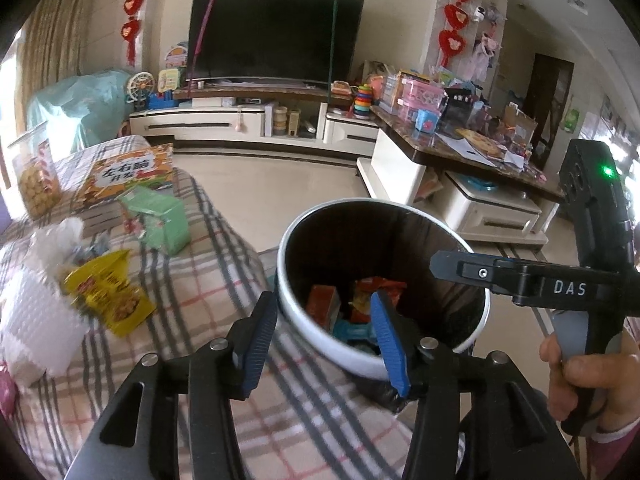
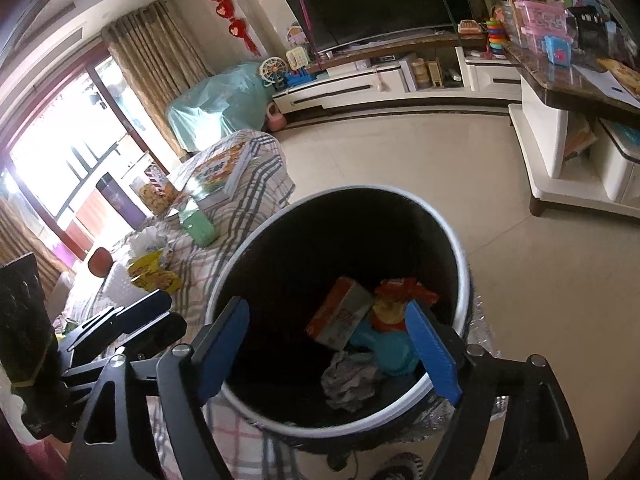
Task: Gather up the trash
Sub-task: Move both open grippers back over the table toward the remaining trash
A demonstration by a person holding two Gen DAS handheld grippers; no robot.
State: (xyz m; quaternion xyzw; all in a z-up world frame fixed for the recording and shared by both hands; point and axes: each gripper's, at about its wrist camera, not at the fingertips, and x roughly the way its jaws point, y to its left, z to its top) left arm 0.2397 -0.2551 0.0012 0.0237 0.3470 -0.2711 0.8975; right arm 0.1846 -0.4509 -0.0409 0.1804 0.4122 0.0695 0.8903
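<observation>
Over on the left, a plaid-covered desk (image 1: 208,280) has a yellow snack wrapper (image 1: 108,294) and a green packet (image 1: 164,220) lying loose on it. Just beside it stands the trash bin (image 1: 320,344), with an orange box (image 2: 340,316), a red wrapper (image 2: 400,300) and a teal toy (image 2: 384,344) inside. The left claw (image 1: 324,340) is released, nothing in it, over the bin's near rim. The right claw (image 2: 332,356) is spread wide and empty above the bin's mouth.
</observation>
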